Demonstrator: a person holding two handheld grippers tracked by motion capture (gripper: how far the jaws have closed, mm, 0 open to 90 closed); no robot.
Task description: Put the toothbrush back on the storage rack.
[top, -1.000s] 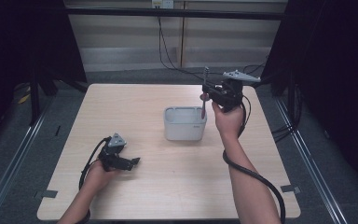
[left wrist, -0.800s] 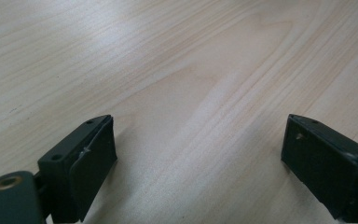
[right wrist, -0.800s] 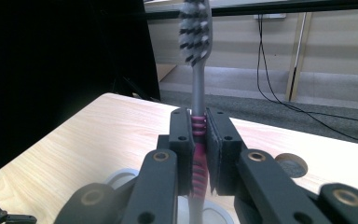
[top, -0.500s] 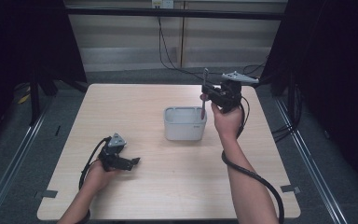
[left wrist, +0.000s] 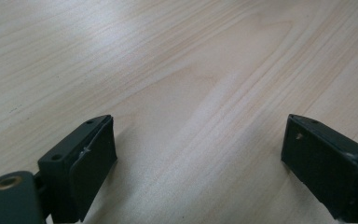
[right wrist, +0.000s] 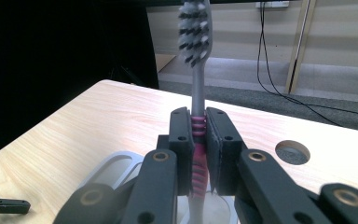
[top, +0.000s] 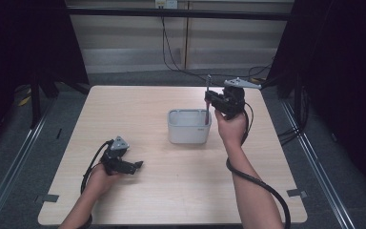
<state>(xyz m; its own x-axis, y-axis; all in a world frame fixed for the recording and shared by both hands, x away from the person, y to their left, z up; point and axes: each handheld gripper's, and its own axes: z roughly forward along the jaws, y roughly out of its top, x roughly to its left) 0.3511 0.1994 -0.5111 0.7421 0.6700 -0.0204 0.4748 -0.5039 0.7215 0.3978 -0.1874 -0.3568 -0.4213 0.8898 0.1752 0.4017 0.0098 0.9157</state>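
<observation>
My right gripper [top: 208, 101] is shut on a toothbrush [top: 208, 98] with a grey and pink handle, held upright with the bristles on top. In the right gripper view the toothbrush [right wrist: 196, 70] stands between the jaws of my right gripper [right wrist: 198, 140], pink grip pinched, bristle head above. Its lower end hangs over the right rim of a grey rectangular bin [top: 189, 126] in the middle of the table. My left gripper [top: 136, 165] rests near the table's front left, open, with bare wood between the jaws of the left gripper [left wrist: 200, 154].
The light wooden table [top: 138, 109] has bare room on all sides of the bin. A round cable hole [right wrist: 292, 152] lies in the tabletop behind the toothbrush. Cables [top: 262, 183] trail from both grippers. Dark curtains and a metal rail [top: 310, 143] flank the table.
The right gripper with the toothbrush has drifted slightly toward the bin and a little lower. The left gripper has stayed put.
</observation>
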